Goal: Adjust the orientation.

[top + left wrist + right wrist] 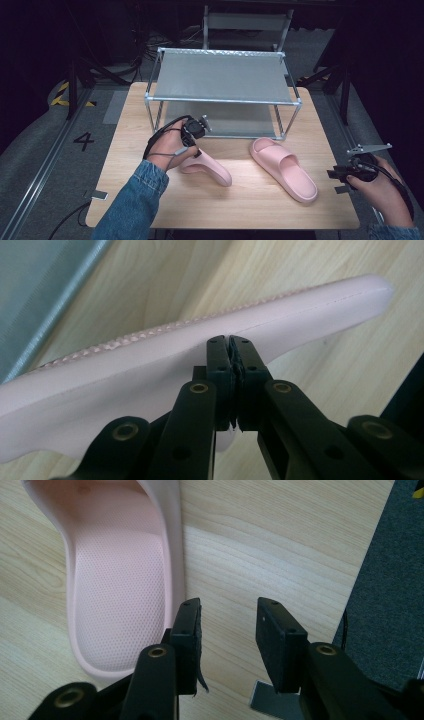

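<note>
Two pink slide slippers lie on the wooden table (240, 205). The left slipper (212, 170) (150, 365) looks tipped onto its side. My left gripper (195, 151) (230, 342) is shut, its tips right against that slipper's smooth side. No pink shows between the pads, and I cannot tell whether they pinch any of it. The right slipper (285, 167) (120, 580) lies flat, sole down. At the table's right edge my right gripper (336, 181) (229, 615) stands open, with bare wood between its jaws and its left jaw beside that slipper's heel rim.
A two-tier metal rack (222, 75) with grey fabric shelves stands at the back of the table, just behind the left hand. Grey floor (395, 580) lies past the table's right edge. A small grey plate (265, 700) sits under the right jaw.
</note>
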Available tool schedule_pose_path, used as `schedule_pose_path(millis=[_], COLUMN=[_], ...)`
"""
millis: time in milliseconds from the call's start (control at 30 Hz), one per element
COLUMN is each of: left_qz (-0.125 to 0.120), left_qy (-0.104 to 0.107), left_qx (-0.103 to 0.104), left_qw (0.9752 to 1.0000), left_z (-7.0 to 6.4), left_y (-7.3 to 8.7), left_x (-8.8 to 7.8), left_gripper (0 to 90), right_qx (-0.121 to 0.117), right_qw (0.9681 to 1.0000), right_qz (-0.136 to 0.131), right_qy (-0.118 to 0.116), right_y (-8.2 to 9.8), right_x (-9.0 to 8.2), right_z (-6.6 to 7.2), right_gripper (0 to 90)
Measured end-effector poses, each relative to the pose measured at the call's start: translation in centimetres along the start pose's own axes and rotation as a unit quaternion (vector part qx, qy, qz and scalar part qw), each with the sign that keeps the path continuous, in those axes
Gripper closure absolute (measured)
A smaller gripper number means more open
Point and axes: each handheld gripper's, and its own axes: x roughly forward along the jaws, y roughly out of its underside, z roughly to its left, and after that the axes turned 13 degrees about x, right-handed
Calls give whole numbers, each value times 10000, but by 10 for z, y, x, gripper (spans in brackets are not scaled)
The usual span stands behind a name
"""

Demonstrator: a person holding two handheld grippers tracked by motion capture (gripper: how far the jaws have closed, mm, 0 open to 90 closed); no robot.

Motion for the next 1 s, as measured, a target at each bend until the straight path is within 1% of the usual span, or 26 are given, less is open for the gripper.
schedule_pose_path(millis=[67, 133, 167, 200, 267, 333, 400, 433, 467, 500, 533, 567, 600, 633, 667, 700, 733, 800, 833, 867, 900, 967, 1000], left_qz=[-25, -69, -69, -44, -68, -107, -107, -136, -243, -243, -340, -430, -481, -502, -493, -459, -386, -306, -306, -231, -231, -208, -150], left_qy=[-52, -100, -100, -119, -143, -228, -268, -310, -348, -348, -387, -405, -424, -428, -424, -355, -330, -306, -306, -271, -271, -247, -221], left_qx=[9, -16, -16, 6, 29, 59, 70, 95, 181, 181, 224, 246, 315, 333, 383, 406, 445, 447, 447, 451, 451, 429, 392], left_qw=[10000, 9999, 9999, 9999, 9999, 9997, 9996, 9994, 9989, 9989, 9984, 9980, 9974, 9973, 9971, 9975, 9977, 9981, 9981, 9983, 9983, 9986, 9989], left_z=[2, 2, 2, 3, 5, 6, 7, 7, 4, 4, 2, -1, -3, -6, -8, -11, -12, -14, -14, -15, -15, -15, -14], left_y=[-4, -7, -7, -10, -14, -22, -25, -27, -34, -34, -37, -39, -42, -44, -46, -48, -49, -51, -51, -52, -52, -53, -55], left_x=[0, 2, 2, 2, 3, 5, 5, 6, 5, 5, 3, 1, -1, -2, -3, -1, 1, 7, 7, 14, 14, 23, 32], left_gripper=[878, 882, 883, 882, 869, 857, 854, 853, 854, 855, 855, 860, 864, 863, 864, 864, 864, 866, 866, 866, 865, 863, 859], right_qx=[21, -44, -32, -29, -27, -21, -11, -34, -44, -44, -57, -20, -8, -11, 1, -4, 15, -27, -27, -50, -50, -72, -80], right_qw=[10000, 10000, 10000, 10000, 10000, 10000, 10000, 10000, 10000, 10000, 10000, 10000, 10000, 10000, 10000, 10000, 10000, 10000, 10000, 10000, 10000, 10000, 10000], right_qz=[9, 13, 31, 35, 36, 29, 40, 43, 41, 41, 21, -3, -5, -17, -34, -32, -24, -25, -25, -2, -2, 17, 17], right_qy=[-7, -13, -8, -6, -5, -4, -17, -10, -15, -15, -18, -31, -13, -5, 7, 9, -1, -7, -7, -21, -21, -30, -42], right_y=[0, 0, 0, 0, 0, 1, 1, 1, 2, 2, 2, 2, 3, 3, 3, 3, 3, 2, 2, 2, 2, 1, 1], right_x=[0, 0, 0, 0, 0, 1, 1, 1, 0, 0, 0, -1, -2, -3, -4, -4, -4, -3, -3, -1, -1, 0, 1], right_z=[0, 0, 0, 0, 0, 1, 1, 1, 2, 2, 1, 1, 0, -1, -2, -2, -2, -1, -1, 0, 0, 2, 3], right_gripper=[633, 629, 630, 629, 629, 628, 628, 628, 632, 632, 638, 639, 639, 639, 639, 639, 639, 638, 638, 637, 637, 637, 637])
